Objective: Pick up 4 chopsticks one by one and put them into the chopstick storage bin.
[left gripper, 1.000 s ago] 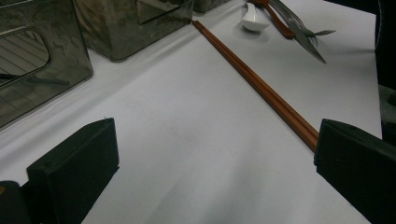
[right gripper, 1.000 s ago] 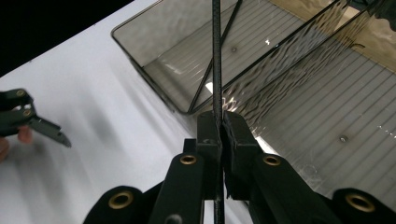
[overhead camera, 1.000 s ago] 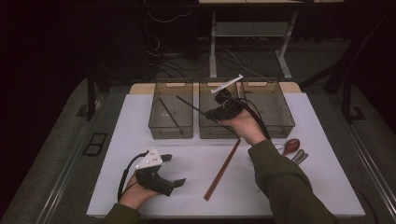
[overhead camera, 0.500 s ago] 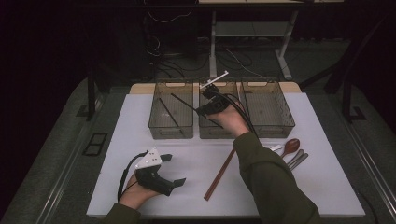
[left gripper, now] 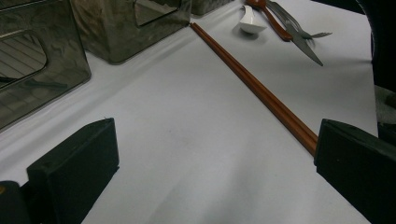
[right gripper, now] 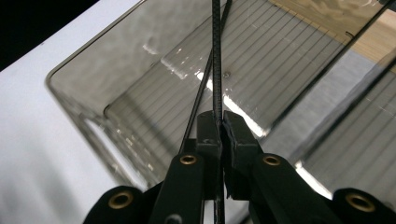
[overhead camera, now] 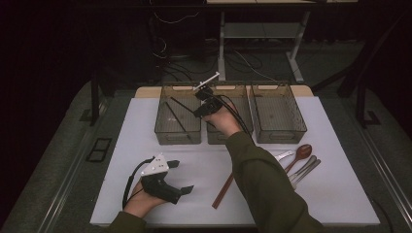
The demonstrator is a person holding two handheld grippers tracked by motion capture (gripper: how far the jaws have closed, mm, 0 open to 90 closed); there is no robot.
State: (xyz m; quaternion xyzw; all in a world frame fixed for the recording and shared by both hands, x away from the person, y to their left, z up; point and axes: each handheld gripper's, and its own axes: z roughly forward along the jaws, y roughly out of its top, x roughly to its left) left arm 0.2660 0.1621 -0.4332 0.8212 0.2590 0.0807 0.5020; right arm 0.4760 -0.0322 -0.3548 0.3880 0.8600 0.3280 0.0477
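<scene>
Right gripper (right gripper: pixel 220 122): jaws clamped on a black chopstick (right gripper: pixel 216 56), its long axis running straight out from the tips, over the left bin (overhead camera: pixel 178 116). Left gripper (overhead camera: pixel 180 175): jaws apart, empty, resting well short of the bins.

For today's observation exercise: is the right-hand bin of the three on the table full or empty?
Empty. In the high view the right bin shows only its bare ribbed floor, while the left bin already has a black chopstick in it.

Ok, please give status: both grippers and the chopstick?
Right gripper shut on black chopstick, over left bin. Left gripper open, on table. One chopstick already in bin. Nothing blocking.
</scene>
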